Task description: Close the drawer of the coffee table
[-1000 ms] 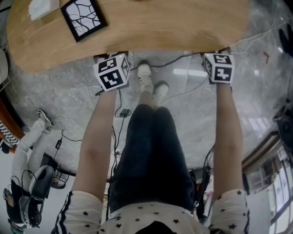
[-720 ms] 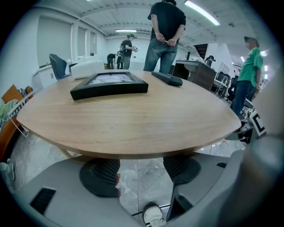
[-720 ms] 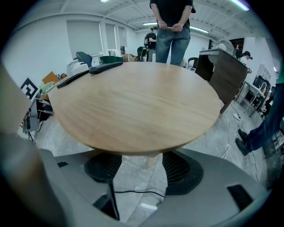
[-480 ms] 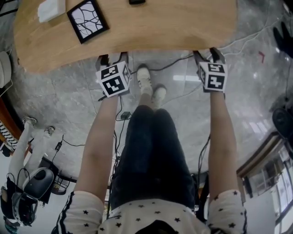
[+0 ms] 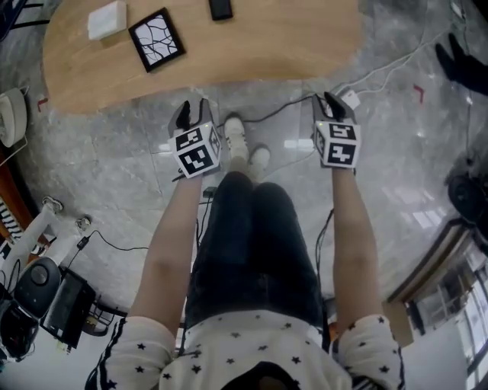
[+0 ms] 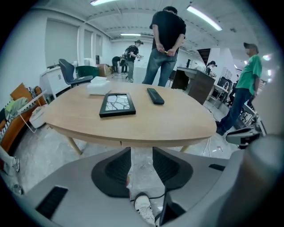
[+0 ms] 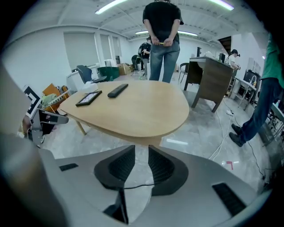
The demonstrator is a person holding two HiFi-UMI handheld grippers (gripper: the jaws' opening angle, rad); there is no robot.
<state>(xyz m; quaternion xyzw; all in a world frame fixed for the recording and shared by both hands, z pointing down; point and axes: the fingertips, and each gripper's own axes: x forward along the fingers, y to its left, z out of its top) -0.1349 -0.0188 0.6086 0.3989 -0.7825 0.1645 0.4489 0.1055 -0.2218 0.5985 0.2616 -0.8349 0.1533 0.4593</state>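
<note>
The oval wooden coffee table lies across the top of the head view. Its front band shows only a thin vertical seam, and no drawer stands out from it. My left gripper hangs over the floor just short of the table's near edge. Its jaws have just been closing and stand a narrow gap apart around nothing. My right gripper hangs level with it, also short of the edge. Its jaws have just been closing too, with only floor in the narrow gap.
On the table lie a black picture frame, a white box and a black remote. The person's white shoes and floor cables sit between the grippers. People stand beyond the table. Equipment lies at the lower left.
Both grippers have drawn back from the table's edge toward the person and risen. Their jaws, earlier tucked under the tabletop, now show over the floor. The table looks smaller and farther off.
</note>
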